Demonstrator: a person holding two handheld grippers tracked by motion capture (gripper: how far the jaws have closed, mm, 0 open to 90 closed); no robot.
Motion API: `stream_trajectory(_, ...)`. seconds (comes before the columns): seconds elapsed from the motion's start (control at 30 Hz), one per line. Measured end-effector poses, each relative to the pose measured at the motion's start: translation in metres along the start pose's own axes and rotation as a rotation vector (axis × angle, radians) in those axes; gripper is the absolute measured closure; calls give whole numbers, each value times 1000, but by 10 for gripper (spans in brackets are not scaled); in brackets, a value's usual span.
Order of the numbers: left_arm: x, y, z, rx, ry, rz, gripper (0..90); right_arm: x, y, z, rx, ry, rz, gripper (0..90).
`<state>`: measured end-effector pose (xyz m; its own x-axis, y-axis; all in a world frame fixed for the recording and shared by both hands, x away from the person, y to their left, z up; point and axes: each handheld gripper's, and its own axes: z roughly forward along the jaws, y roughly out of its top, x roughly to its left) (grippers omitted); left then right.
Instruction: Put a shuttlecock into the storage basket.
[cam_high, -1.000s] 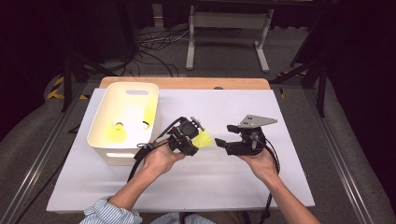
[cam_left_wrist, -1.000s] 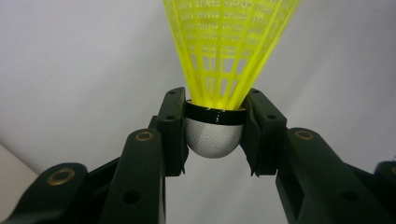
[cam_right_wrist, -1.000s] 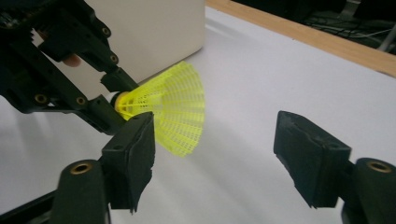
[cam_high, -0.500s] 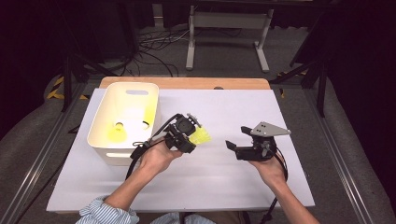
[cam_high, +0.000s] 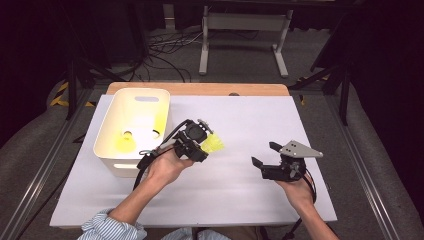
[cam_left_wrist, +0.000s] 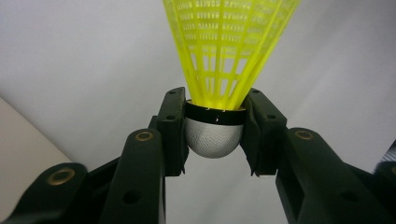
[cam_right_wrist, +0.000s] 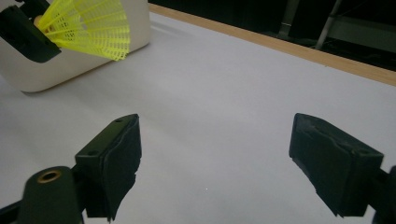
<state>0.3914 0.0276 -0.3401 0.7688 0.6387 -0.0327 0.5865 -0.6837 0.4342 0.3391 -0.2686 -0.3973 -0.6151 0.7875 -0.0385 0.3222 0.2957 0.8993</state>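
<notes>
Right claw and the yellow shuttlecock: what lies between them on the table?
Nothing: the high view shows bare white table between the right claw and the shuttlecock.

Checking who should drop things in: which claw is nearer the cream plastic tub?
Left. The left claw hovers just beside the cream plastic tub; the right claw is far across the table.

Lab/test rig: white-covered table (cam_high: 200, 195), floor cables (cam_high: 165, 52), metal stand (cam_high: 240, 30), dark surrounds.

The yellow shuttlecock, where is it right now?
The yellow shuttlecock is clamped by its cap in the left hand-held gripper, just right of the white tub, in the high view.
</notes>
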Motion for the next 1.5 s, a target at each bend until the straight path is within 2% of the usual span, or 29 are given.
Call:
stream_trajectory(0.47, 5, 1, -9, -3, -5, -28, 642, -2, -36, -14, -13, -53, 42, 154)
stream_trajectory(0.77, 13, 3, -18, -16, -5, -53, 642, 2, -55, -21, -15, -66, 47, 138)
stream_trajectory(1.1, 26, 4, -25, -28, -8, -90, 642, 0, -66, -28, -25, -89, 59, 133)
stream_trajectory(1.23, 32, 3, -27, -31, -10, -104, 642, -2, -70, -32, -20, -108, 50, 133)
stream_trajectory(1.4, 38, 2, -30, -35, -10, -119, 642, -2, -73, -32, -16, -99, 58, 133)
stream_trajectory(1.5, 43, 2, -34, -49, -12, -131, 642, 0, -74, -30, -5, -97, 44, 134)
